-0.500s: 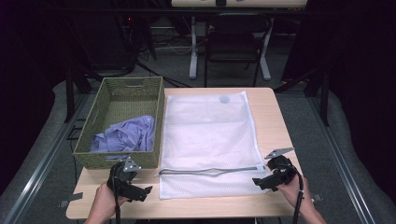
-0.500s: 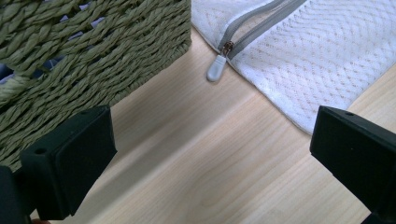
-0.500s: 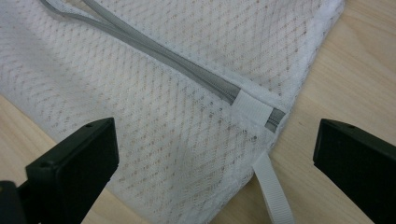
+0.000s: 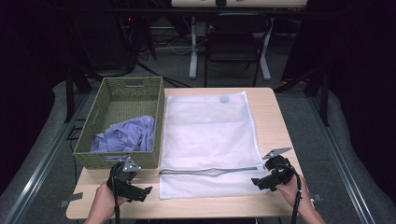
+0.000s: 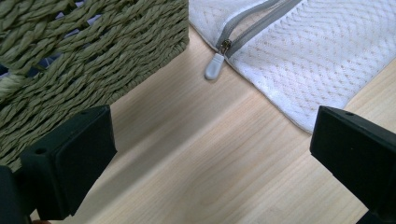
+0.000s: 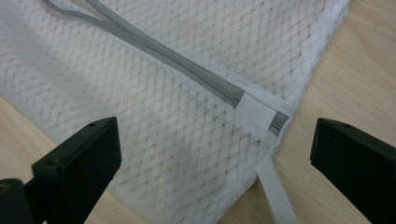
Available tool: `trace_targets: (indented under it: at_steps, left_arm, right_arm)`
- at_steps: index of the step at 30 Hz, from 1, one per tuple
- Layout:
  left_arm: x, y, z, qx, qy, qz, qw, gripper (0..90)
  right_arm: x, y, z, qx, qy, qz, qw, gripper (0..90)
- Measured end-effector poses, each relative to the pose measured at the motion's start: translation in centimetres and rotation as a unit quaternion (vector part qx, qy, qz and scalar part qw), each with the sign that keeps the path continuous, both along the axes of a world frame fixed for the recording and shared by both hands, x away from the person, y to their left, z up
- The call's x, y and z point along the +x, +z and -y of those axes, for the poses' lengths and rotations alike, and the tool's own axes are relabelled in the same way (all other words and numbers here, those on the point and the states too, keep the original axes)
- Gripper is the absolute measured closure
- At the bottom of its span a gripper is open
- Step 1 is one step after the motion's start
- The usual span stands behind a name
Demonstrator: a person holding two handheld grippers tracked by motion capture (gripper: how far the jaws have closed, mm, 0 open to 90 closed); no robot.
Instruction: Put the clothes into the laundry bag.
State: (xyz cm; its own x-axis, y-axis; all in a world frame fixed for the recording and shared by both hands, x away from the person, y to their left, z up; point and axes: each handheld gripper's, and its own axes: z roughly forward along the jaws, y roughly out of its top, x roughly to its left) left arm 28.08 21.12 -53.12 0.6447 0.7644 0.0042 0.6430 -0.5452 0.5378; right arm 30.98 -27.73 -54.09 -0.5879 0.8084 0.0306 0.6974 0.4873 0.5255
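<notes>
1. Left tool: jaws wide apart, nothing between them. It sits low over the surface at the near left corner, just in front of the basket.
2. Right tool: jaws also wide, nothing held. It is at the near right edge of the mesh bag, aimed at the closed end of the zipper.
3. Mesh bag lies flat on the surface, just right of the basket. The zipper runs across its near end and looks partly open in the middle, judging from the high view.
4. Zipper pull lies on the bare wood at the bag's left corner, close to the basket wall, ahead of the left tool's jaws.
5. In the right gripper view, the white tab covers the zipper end, and a white strap hangs off the bag's corner between the jaws.
6. Purple cloth sits bunched in the basket's near end.
7. Risks, my read:
   - The pull is small and flat on the wood. Closing slightly off would probably miss it or catch mesh instead.
   - The basket wall is right beside the left jaw, so a sideways approach could bump or shove the basket.
   - If the right tool pinches only the loose strap or one mesh layer, the bag will likely slide or bunch when the zipper is pulled.
   - Mesh snagging on a jaw corner could drag the whole bag off its flat lay.
</notes>
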Motion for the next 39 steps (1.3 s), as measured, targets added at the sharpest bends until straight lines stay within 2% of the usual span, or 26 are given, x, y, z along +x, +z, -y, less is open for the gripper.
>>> trace_targets:
  at_steps: [8, 12, 14, 17, 23, 29, 33, 39]
  left_arm:
    - [-0.1, 0.0, 0.0, 0.001, -0.005, -0.003, 1.0000, 0.1]
    - [0.3, -0.1, -0.1, -0.005, -0.001, -0.006, 1.0000, 0.1]
    - [0.3, -0.2, -0.1, -0.003, -0.004, -0.006, 1.0000, 0.1]
    - [0.1, -0.1, -0.2, -0.005, -0.004, -0.006, 1.0000, 0.1]
    - [0.1, -0.1, 0.0, -0.007, -0.008, -0.008, 0.9999, 0.1]
    - [0.2, -0.3, -0.1, -0.006, -0.010, -0.010, 0.9999, 0.1]
    - [0.0, -0.2, -0.2, -0.009, -0.006, -0.008, 0.9999, 0.1]
    - [0.3, -0.4, 0.2, -0.005, -0.014, -0.016, 0.9998, 0.1]
  right_arm:
    - [0.1, 0.5, -1.3, -0.008, 0.017, 0.014, 0.9997, 1.6]
    - [0.8, 0.5, -2.6, -0.014, 0.028, 0.017, 0.9994, 1.6]
    - [1.2, 0.4, -3.5, -0.016, 0.039, 0.012, 0.9990, 1.6]
    - [1.8, 0.4, -5.0, -0.025, 0.057, 0.019, 0.9979, 2.0]
    - [3.2, 0.2, -6.7, -0.024, 0.077, 0.022, 0.9965, 3.7]
    - [4.1, -0.2, -8.1, -0.029, 0.088, 0.016, 0.9955, 6.4]
    - [4.5, -0.5, -9.5, -0.033, 0.100, 0.012, 0.9944, 15.1]
    - [5.1, -1.1, -11.2, -0.044, 0.117, 0.002, 0.9922, 16.8]
